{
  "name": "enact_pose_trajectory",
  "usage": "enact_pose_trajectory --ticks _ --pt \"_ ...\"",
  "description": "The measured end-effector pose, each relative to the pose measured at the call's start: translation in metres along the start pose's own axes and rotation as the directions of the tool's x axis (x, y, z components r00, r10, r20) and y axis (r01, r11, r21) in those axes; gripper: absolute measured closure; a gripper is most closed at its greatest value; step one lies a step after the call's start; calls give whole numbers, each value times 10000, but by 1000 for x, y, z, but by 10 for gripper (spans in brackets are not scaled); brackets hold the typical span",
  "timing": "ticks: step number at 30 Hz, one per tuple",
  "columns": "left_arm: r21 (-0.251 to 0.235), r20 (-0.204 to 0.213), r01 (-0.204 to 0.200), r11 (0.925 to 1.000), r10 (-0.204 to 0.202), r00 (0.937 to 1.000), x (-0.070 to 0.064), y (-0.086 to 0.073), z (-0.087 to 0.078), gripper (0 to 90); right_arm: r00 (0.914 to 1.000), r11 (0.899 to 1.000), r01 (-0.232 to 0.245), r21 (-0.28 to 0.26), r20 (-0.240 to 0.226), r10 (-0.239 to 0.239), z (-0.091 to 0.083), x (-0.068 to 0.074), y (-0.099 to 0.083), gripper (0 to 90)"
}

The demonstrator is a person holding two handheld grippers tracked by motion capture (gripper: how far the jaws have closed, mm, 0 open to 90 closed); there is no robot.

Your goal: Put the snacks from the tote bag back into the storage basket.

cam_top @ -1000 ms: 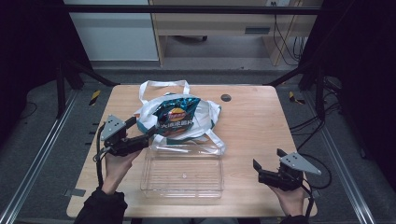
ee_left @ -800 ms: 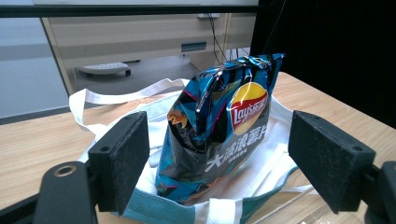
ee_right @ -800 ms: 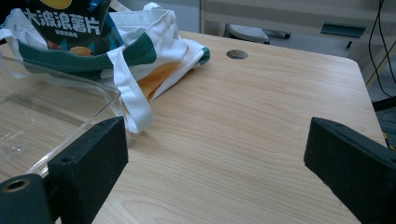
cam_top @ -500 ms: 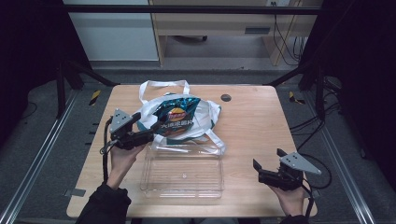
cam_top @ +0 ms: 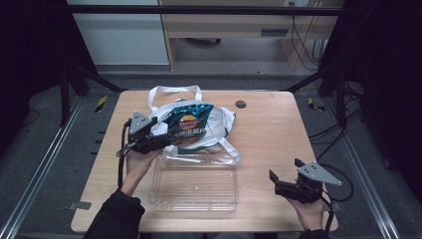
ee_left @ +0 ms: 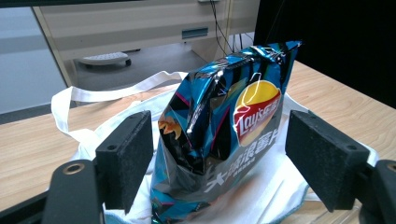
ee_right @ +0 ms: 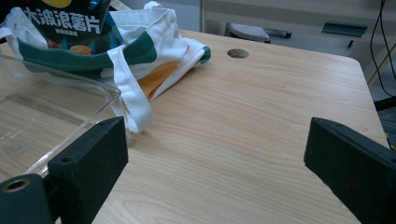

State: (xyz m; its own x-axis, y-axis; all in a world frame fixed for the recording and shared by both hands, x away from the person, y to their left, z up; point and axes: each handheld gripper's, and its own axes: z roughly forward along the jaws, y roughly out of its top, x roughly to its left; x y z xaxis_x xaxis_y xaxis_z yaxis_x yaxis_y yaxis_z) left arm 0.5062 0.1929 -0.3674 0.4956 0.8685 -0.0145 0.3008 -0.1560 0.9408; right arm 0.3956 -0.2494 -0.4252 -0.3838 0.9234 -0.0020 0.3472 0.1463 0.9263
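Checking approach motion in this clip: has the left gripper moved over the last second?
Yes. The left gripper has advanced away from the table's near-left edge, toward the chip bag on the white tote; its open jaws now flank the bag.

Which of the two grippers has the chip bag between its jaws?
The left gripper: its open jaws flank the blue Lay's chip bag on the white tote bag. The right gripper faces bare table.

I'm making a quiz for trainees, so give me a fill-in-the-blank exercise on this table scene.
1. The chip bag lies on a white cloth ____.
2. The left gripper has its jaws ____ on either side of the chip bag.
3. The clear plastic tray holds ____.
4. The right gripper hovers near the table's ____ corner.

Missing words: bag; open; nothing; front right
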Motion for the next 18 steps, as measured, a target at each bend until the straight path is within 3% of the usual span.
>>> enact_pose_trajectory --ticks 15,18 --pt "285 -138 -24 9996 28 9999 1 3 19 348 10000 10000 -13 44 -60 14 1 0 0 65" --pt "412 -269 -11 9992 22 9996 1 2 22 432 10000 10000 -16 50 -67 17 1 0 0 65"
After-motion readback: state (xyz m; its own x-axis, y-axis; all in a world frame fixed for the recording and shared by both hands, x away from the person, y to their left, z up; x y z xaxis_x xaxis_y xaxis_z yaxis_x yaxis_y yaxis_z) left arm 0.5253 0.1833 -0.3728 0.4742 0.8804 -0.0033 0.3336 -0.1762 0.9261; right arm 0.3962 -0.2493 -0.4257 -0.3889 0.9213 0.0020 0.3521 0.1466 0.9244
